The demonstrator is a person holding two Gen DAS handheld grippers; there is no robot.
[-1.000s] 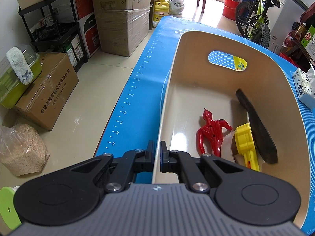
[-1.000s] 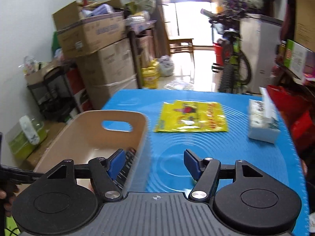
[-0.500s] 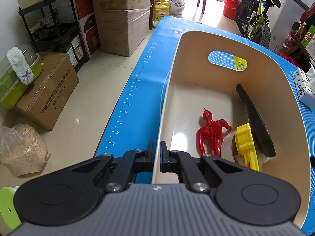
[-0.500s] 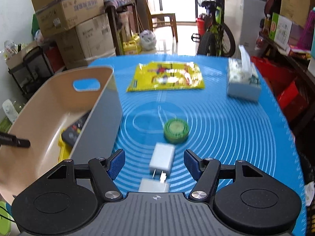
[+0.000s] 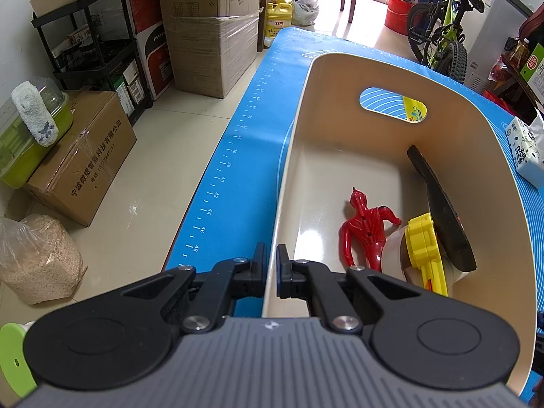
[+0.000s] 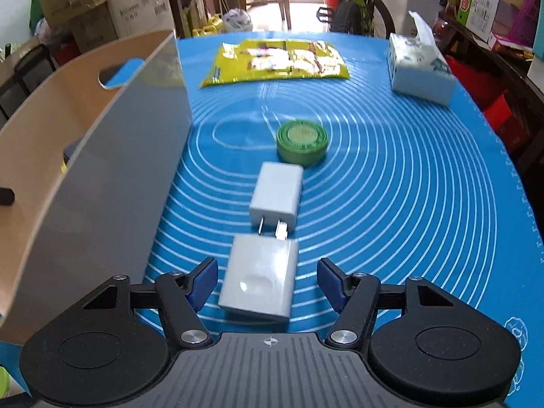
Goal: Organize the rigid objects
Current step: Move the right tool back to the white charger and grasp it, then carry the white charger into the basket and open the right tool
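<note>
My left gripper (image 5: 270, 268) is shut on the near rim of a beige bin (image 5: 289, 156) on the blue mat. In the bin lie a red toy figure (image 5: 365, 227), a yellow toy (image 5: 425, 248), a tape roll (image 5: 394, 265) and a black paddle-like piece (image 5: 442, 210). My right gripper (image 6: 267, 280) is open, its blue pads on either side of a white charger block (image 6: 260, 280) on the mat. A second white charger (image 6: 278, 195) with prongs lies just beyond it, then a green round tin (image 6: 302, 140). The bin wall (image 6: 102, 183) stands to the left.
A yellow snack packet (image 6: 272, 61) and a tissue box (image 6: 420, 68) lie at the far end of the blue mat (image 6: 408, 187). Left of the table are cardboard boxes (image 5: 85, 156), a black shelf, a bag of grain (image 5: 37, 258). A bicycle (image 5: 442, 37) stands beyond.
My right gripper has dropped down and forward from above the bin's edge to the mat, so the nearer white charger now sits between its open fingers. The left gripper has not moved.
</note>
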